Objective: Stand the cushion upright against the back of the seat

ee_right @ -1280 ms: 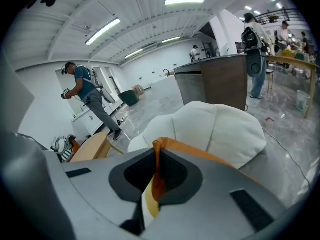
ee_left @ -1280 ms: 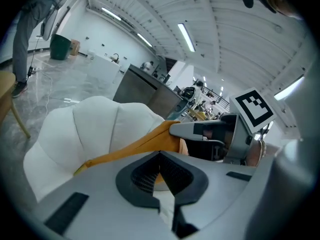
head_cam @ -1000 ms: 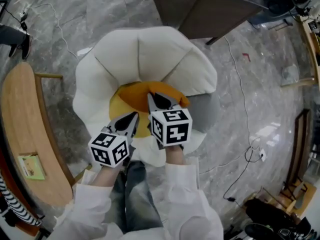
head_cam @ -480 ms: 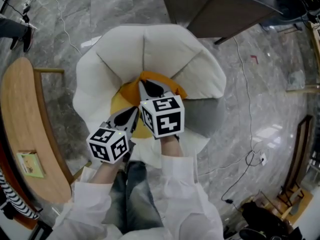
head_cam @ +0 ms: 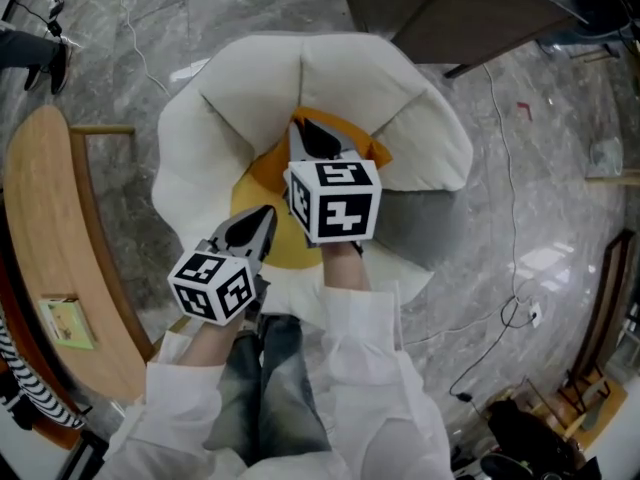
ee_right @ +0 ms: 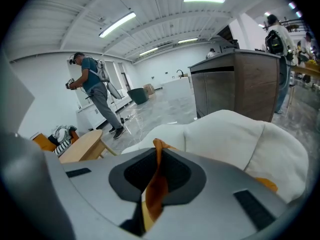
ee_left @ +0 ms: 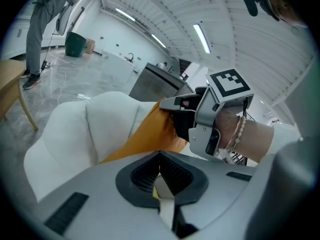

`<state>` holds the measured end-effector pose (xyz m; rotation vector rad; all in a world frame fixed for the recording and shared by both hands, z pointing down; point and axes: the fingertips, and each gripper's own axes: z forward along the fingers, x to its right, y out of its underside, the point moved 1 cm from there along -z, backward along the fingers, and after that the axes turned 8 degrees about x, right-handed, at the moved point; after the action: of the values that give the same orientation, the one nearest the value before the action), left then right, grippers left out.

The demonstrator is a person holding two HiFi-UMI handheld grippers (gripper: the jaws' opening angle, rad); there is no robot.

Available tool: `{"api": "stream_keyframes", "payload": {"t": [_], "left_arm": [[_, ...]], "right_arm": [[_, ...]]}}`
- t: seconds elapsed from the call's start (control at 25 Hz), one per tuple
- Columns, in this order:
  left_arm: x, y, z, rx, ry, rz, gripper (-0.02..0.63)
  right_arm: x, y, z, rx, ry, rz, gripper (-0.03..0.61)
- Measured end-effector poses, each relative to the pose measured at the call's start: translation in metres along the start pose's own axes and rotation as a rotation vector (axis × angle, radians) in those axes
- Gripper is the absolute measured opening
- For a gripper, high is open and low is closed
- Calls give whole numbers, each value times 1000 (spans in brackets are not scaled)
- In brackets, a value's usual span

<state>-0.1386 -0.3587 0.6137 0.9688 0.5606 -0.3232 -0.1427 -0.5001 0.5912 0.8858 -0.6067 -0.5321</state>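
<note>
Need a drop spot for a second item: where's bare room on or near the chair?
Free: the grey seat patch between the orange cushion and the chair's white arm; most of the wooden table beside the chair, apart from a small booklet. Crowded: seat centre, where the left gripper and right gripper both pinch the cushion.

**Orange on cream, grey all round**

The cushion (head_cam: pixel 262 238) is mustard yellow, deepening to orange at its far edge. The seat (head_cam: pixel 250 88) is cream-white, with a plain grey patch on its right. Each gripper, left (head_cam: pixel 262 218) and right (head_cam: pixel 305 133), is grey with black pads and a white cube patterned in black squares. The floor (head_cam: pixel 550 168) is veined grey marble. At left, the counter (head_cam: pixel 40 228) is pale wood. Sleeves (head_cam: pixel 360 368) are white.
</note>
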Motion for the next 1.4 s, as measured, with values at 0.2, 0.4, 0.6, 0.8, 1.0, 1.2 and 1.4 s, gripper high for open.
{"api": "stream_keyframes", "payload": {"t": [0.2,0.4,0.6,0.8,1.0,1.2,1.4], "left_arm": [[-2,-2,-2,0,-2,-8,8],[3,-7,-1,18,8,-5,8],[5,-2,-4,3,13,22,8],[13,0,-6,9,28,1,8],[32,-5,-13,7,58,14,8],[56,-19,-28,10,100,56,8],[82,-39,-63,7,132,99,8]], "right_arm": [[-3,-1,1,22,14,18,25],[-2,-2,-4,46,35,44,25],[-3,-4,-11,74,35,59,46],[-2,1,-24,67,43,73,64],[-7,4,-45,66,60,84,64],[-21,-4,-79,88,74,94,65],[-44,-16,-134,120,110,136,64]]}}
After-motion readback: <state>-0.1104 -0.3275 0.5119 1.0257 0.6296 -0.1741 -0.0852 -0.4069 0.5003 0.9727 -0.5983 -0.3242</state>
